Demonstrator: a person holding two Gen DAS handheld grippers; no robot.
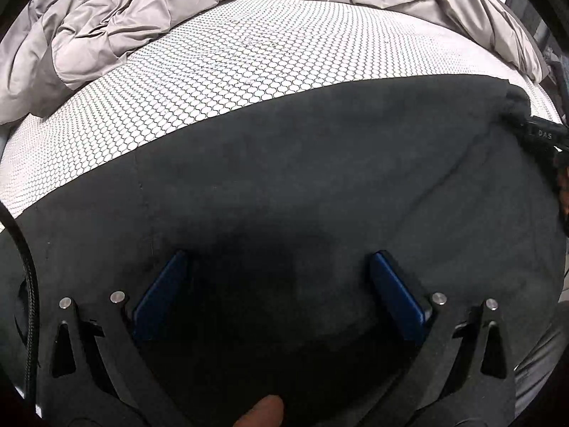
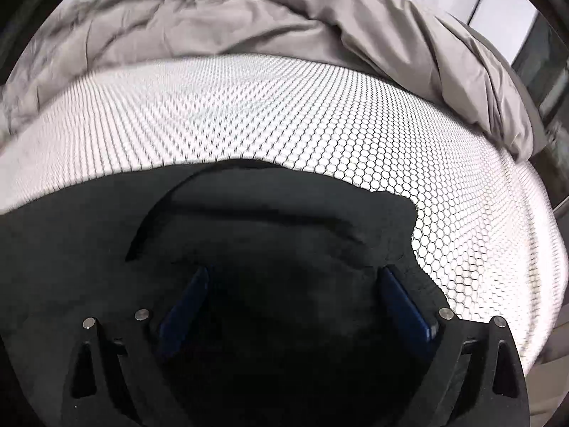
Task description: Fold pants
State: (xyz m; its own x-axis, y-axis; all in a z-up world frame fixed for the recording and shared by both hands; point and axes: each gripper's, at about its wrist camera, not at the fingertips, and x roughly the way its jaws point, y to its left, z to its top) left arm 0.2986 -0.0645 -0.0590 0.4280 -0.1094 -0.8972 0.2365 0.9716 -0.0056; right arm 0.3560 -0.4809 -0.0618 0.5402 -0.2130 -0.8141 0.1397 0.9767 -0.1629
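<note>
Your black pants (image 1: 284,163) lie flat on the honeycomb sheet (image 1: 213,64), likely so they crease cleanly. Your left gripper (image 1: 279,263) and right gripper (image 2: 295,277) both gape empty above them; the waistband (image 2: 284,192) sits at 12 o'clock, rumpled duvet (image 2: 284,25) beyond

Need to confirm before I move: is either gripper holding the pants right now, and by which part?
Nothing is held. The left gripper and right gripper are both open above the dark pants, with no fabric pinched between the fingers.
</note>
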